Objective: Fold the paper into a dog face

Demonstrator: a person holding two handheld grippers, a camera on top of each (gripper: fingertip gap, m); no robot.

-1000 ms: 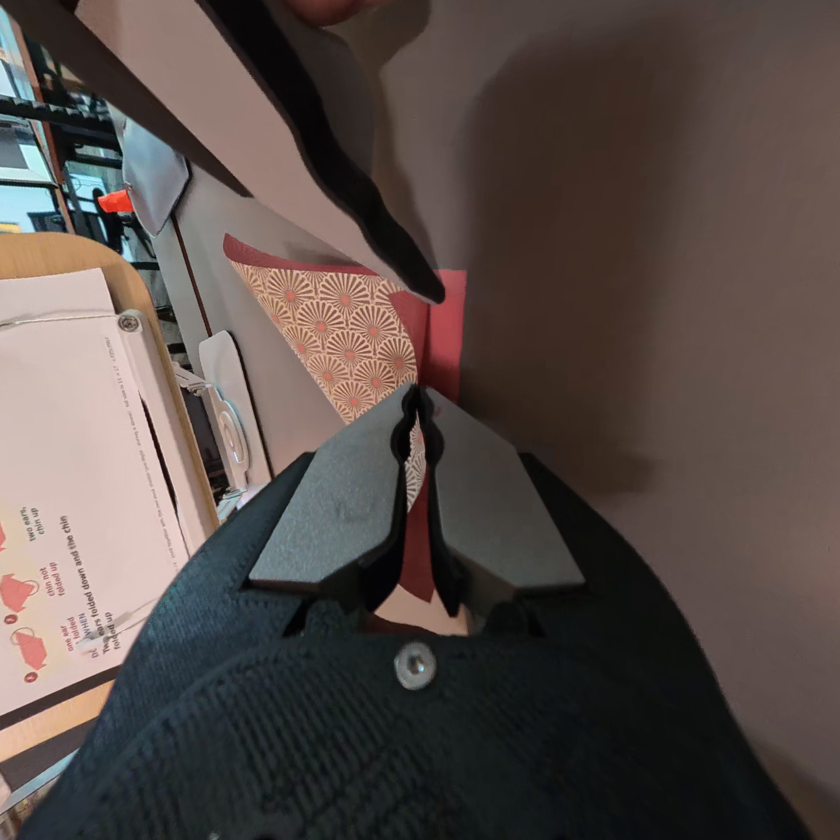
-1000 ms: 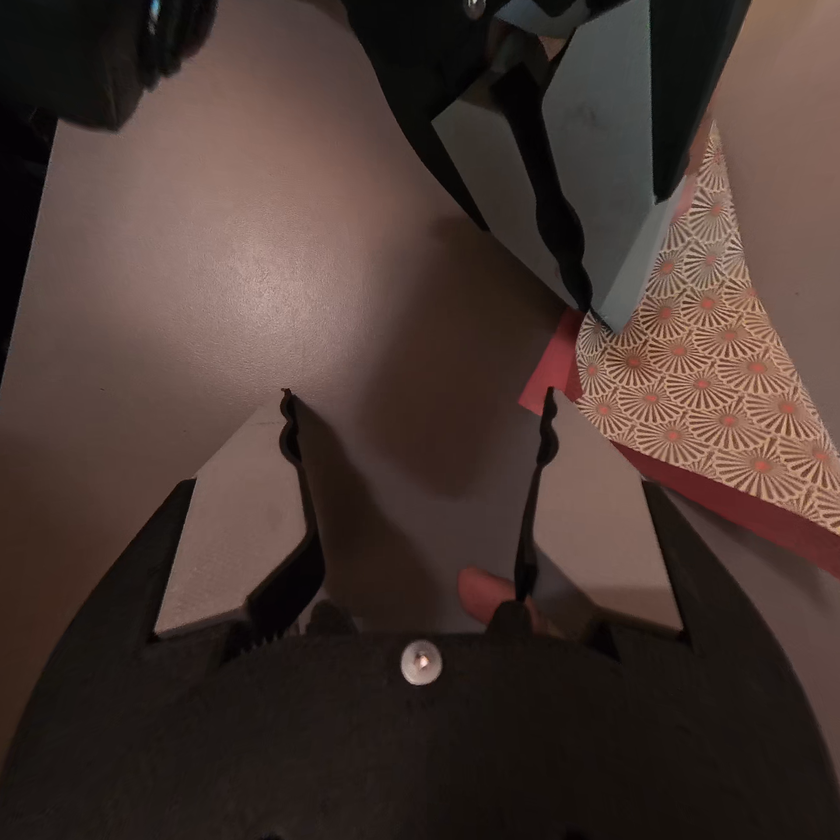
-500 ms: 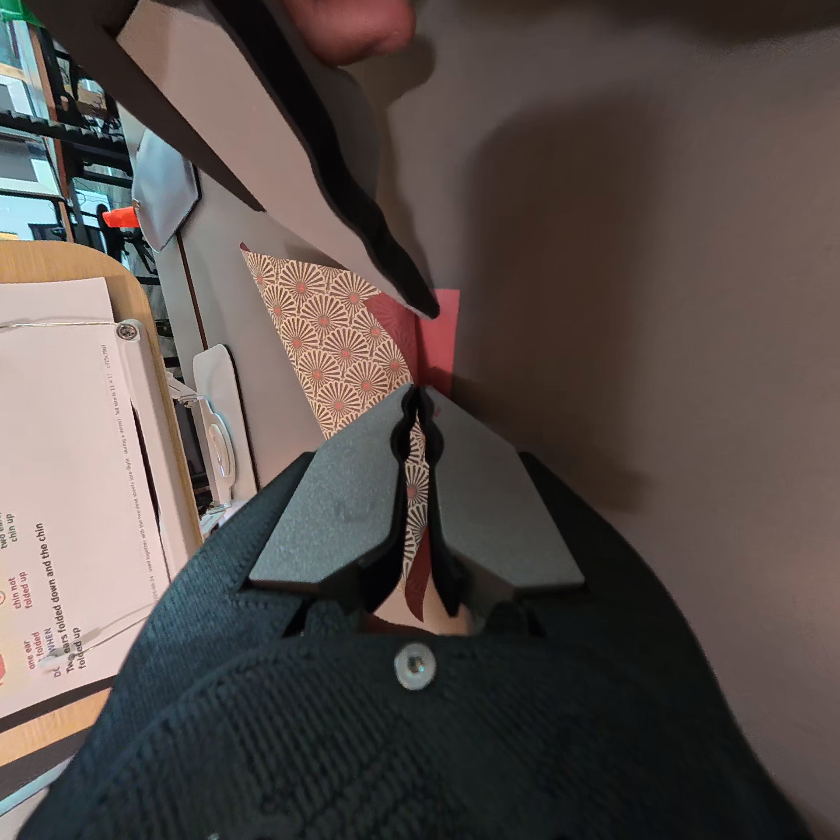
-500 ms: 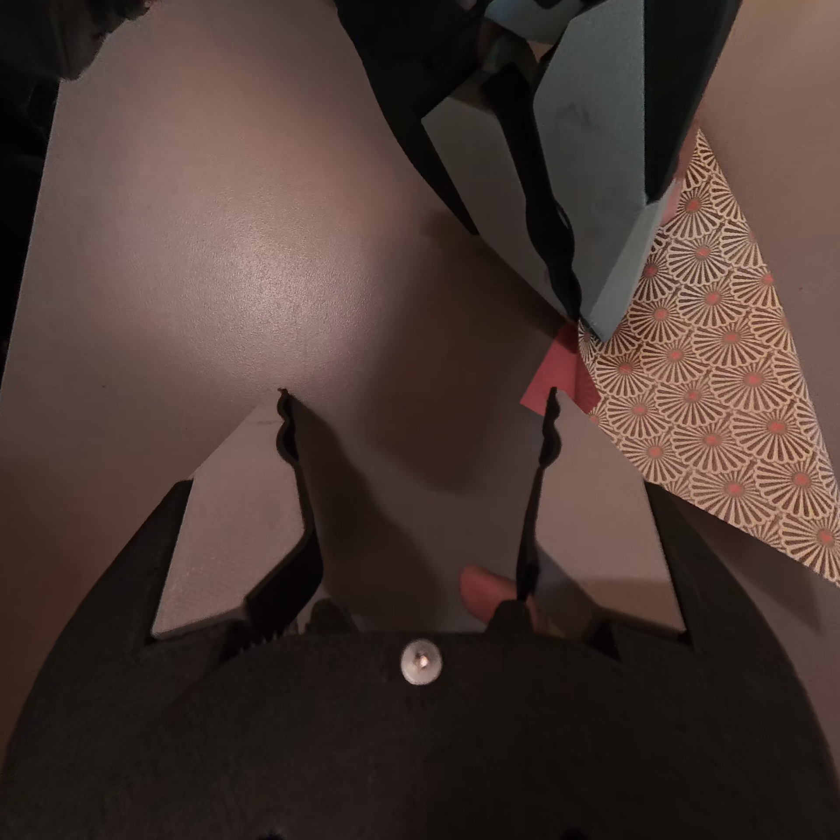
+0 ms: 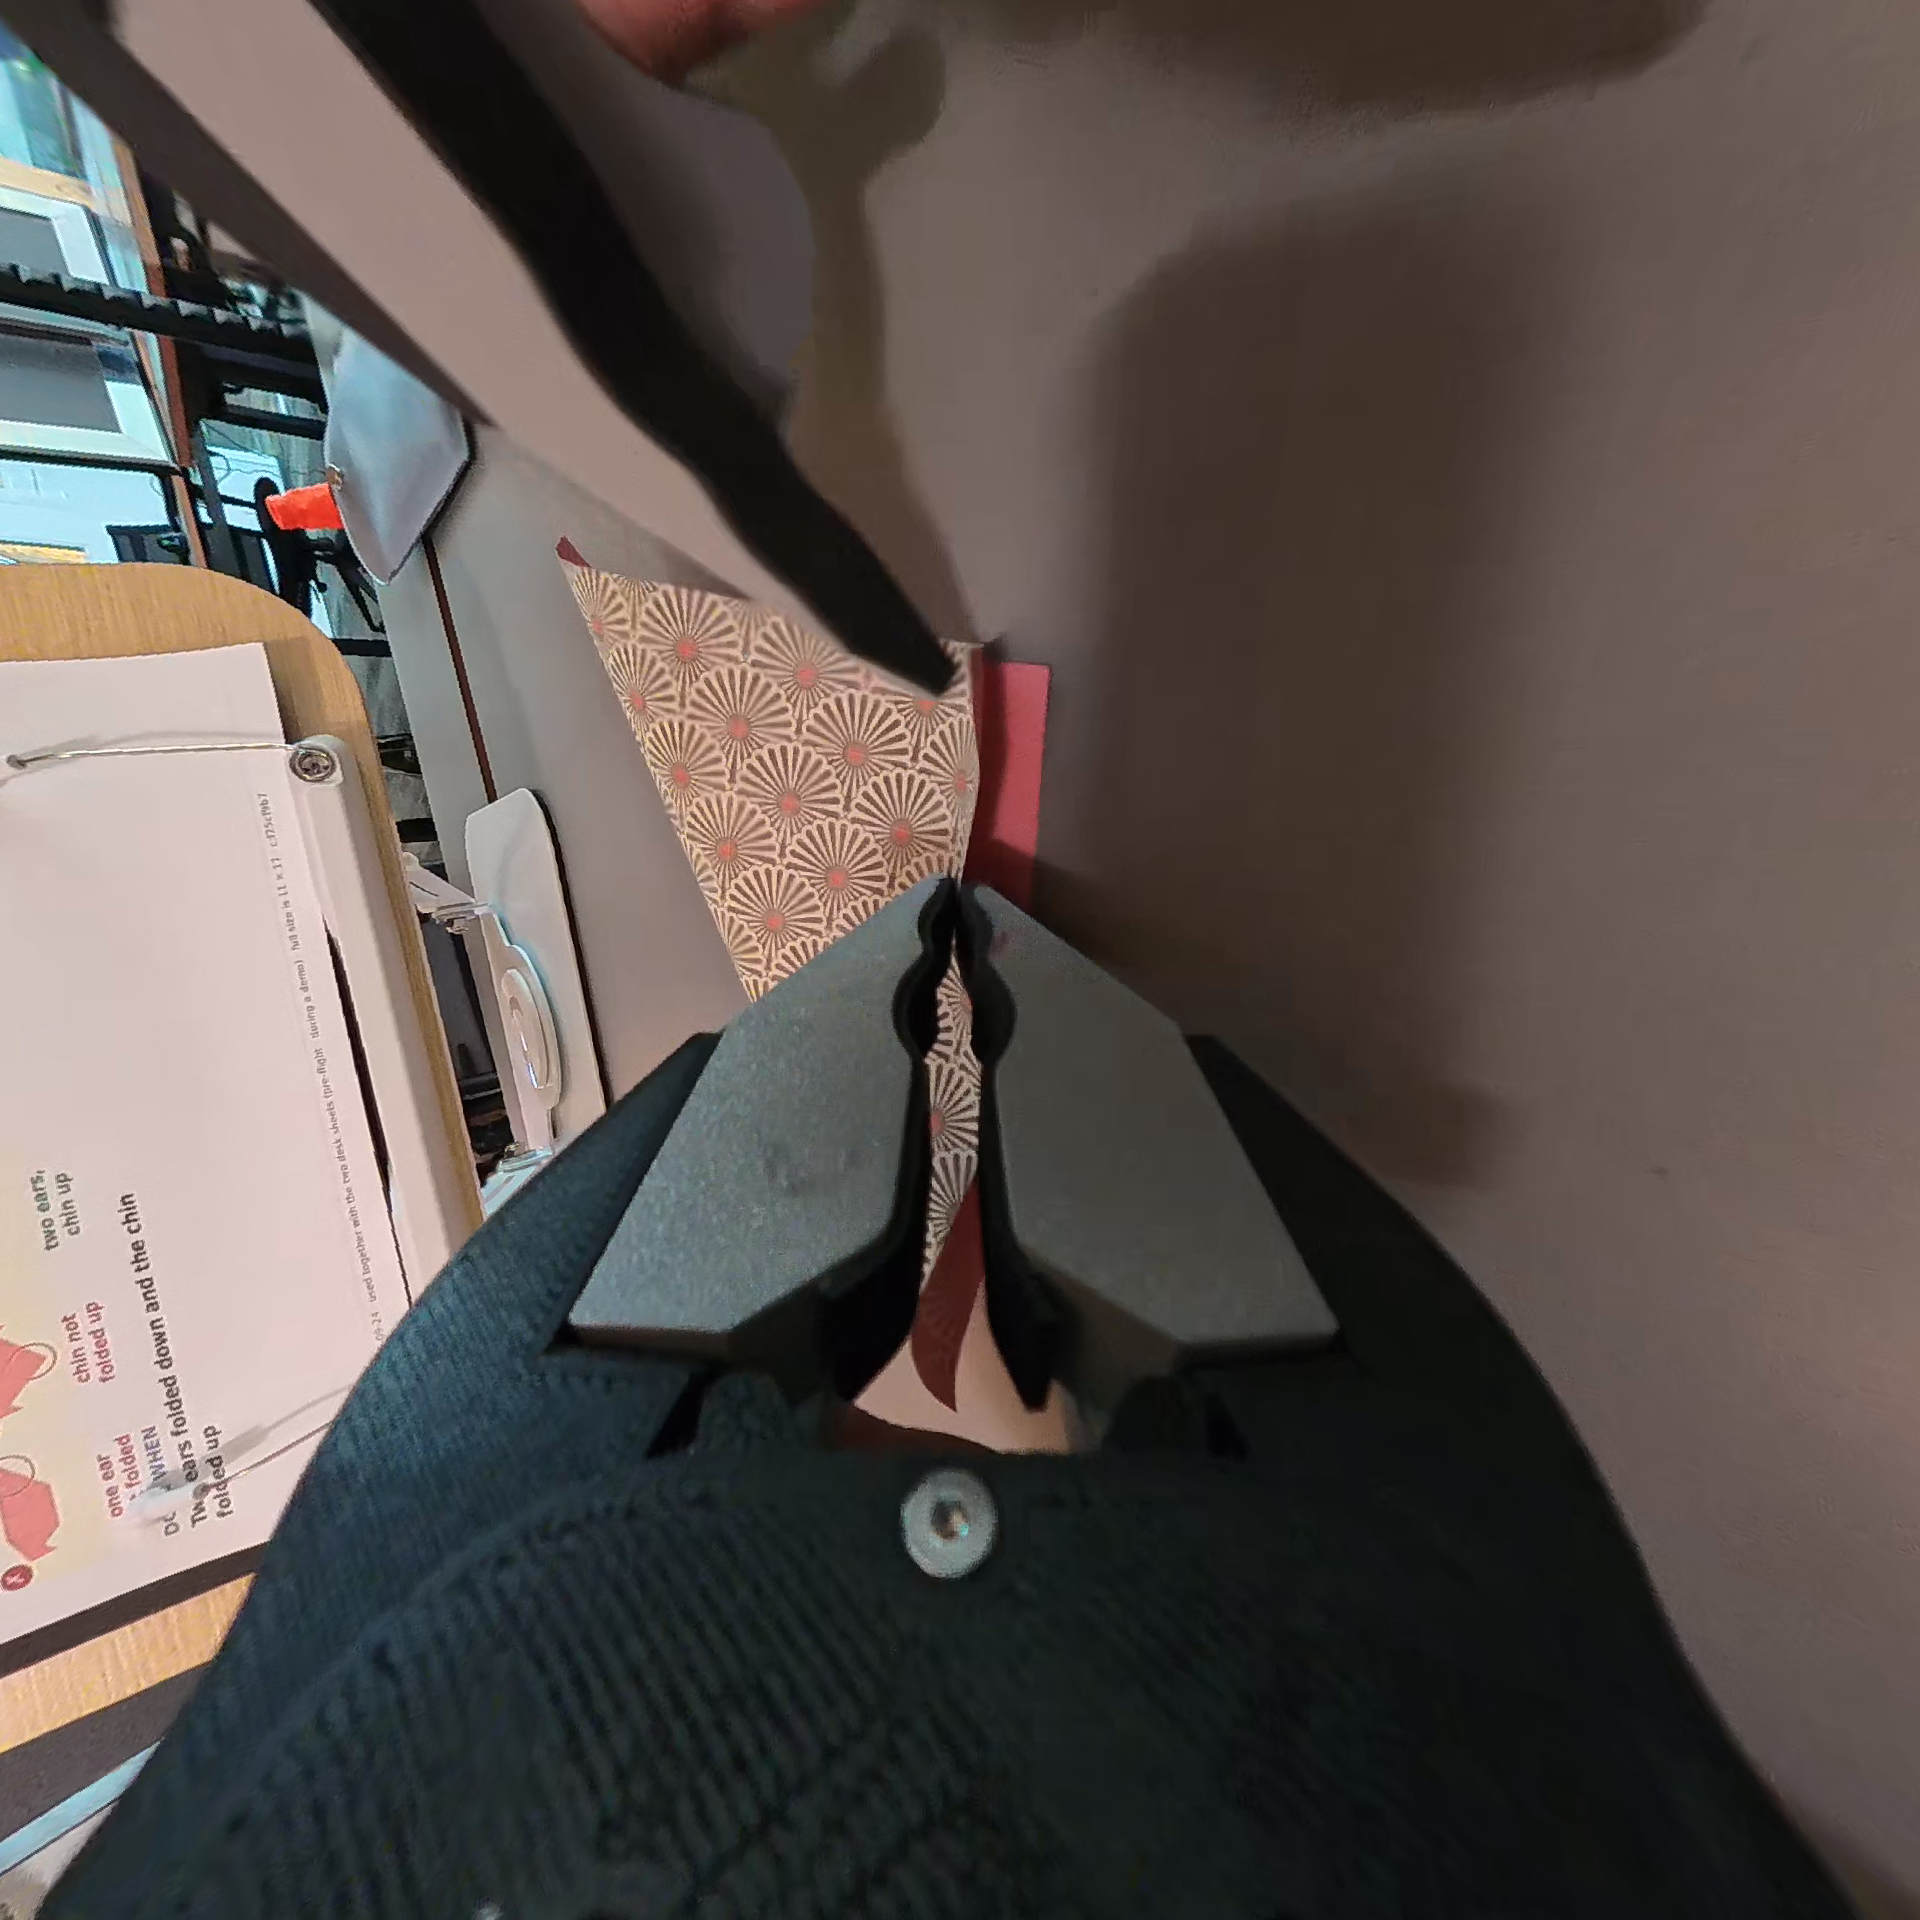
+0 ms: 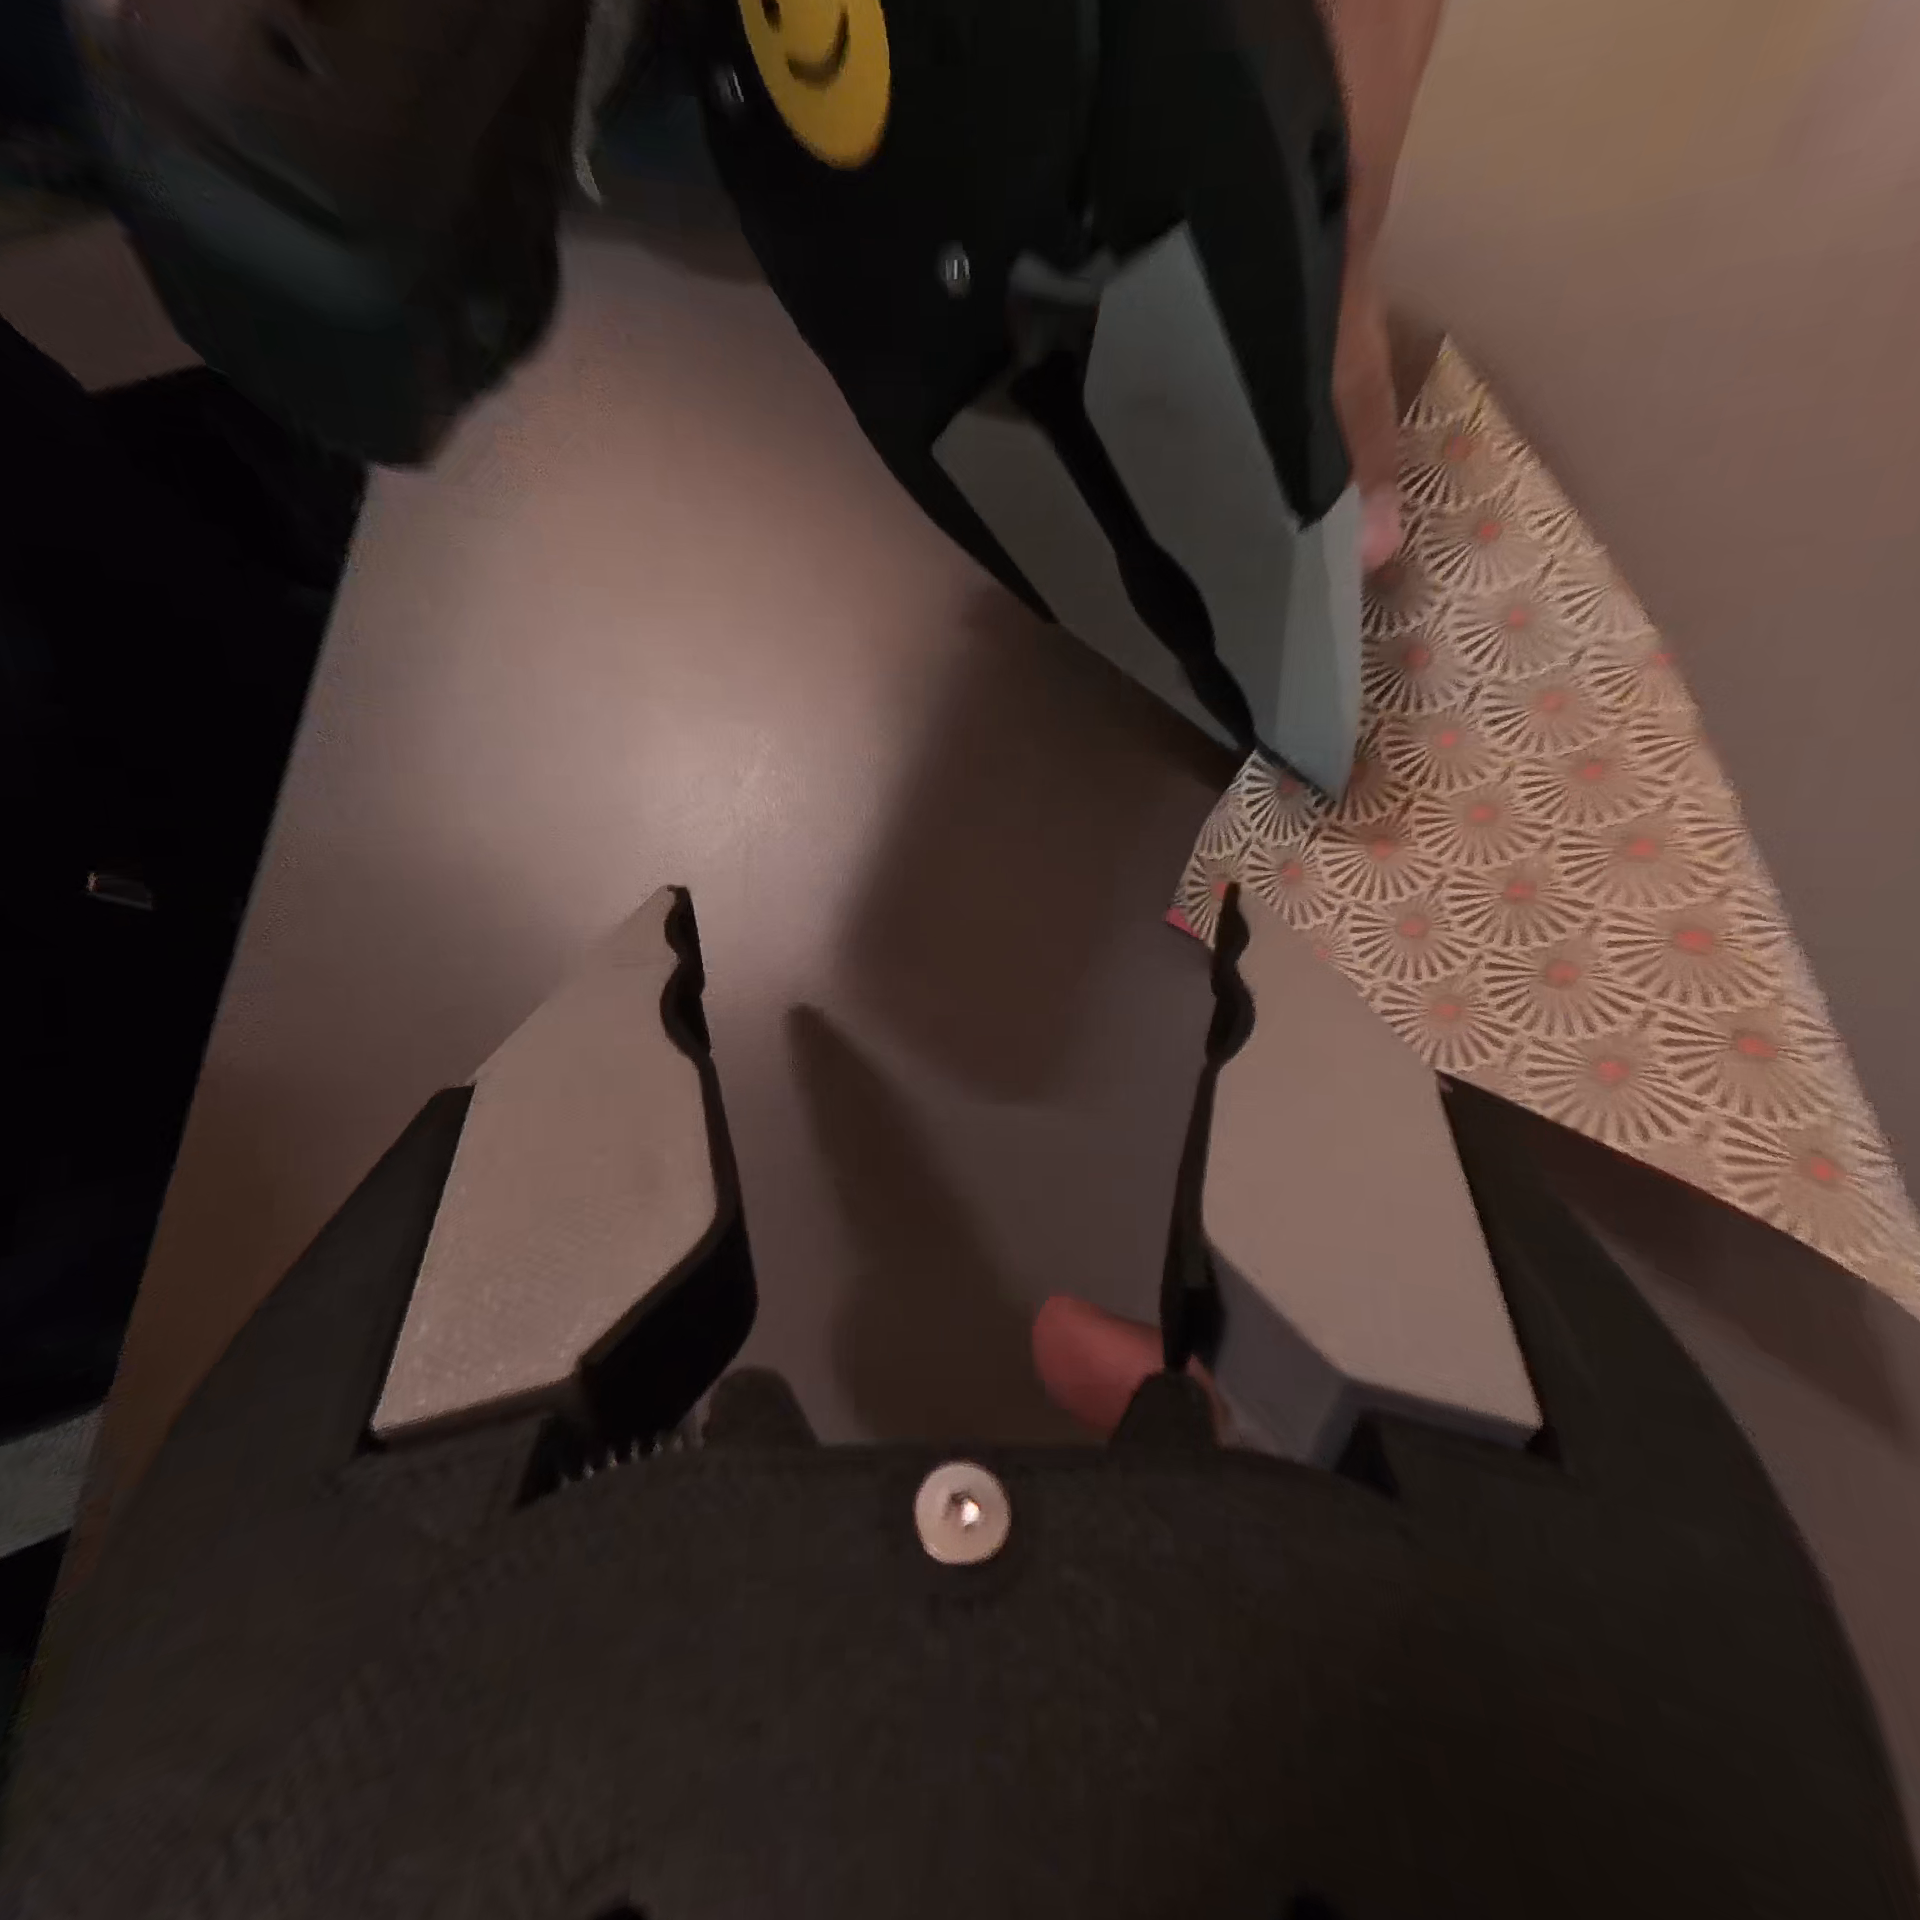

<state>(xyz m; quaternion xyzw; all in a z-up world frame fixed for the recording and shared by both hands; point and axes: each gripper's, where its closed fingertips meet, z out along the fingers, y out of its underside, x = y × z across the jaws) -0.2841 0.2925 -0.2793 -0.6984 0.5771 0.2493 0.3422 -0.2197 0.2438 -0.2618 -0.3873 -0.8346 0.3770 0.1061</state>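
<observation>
Clamped on the fan-patterned origami paper (image 5: 821, 790), the left gripper (image 5: 954, 902) has swung its flap over nearly all the red underside, while the right gripper (image 6: 951, 904) stays spread apart, empty, alongside.

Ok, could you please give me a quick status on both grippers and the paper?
Left gripper shut on patterned paper. Right gripper open, empty, beside paper. Nothing in the way.

Black ribbed gripper bodies, each with a silver screw (image 5: 947, 1524); grey wedge fingers (image 6: 561, 1195).
</observation>
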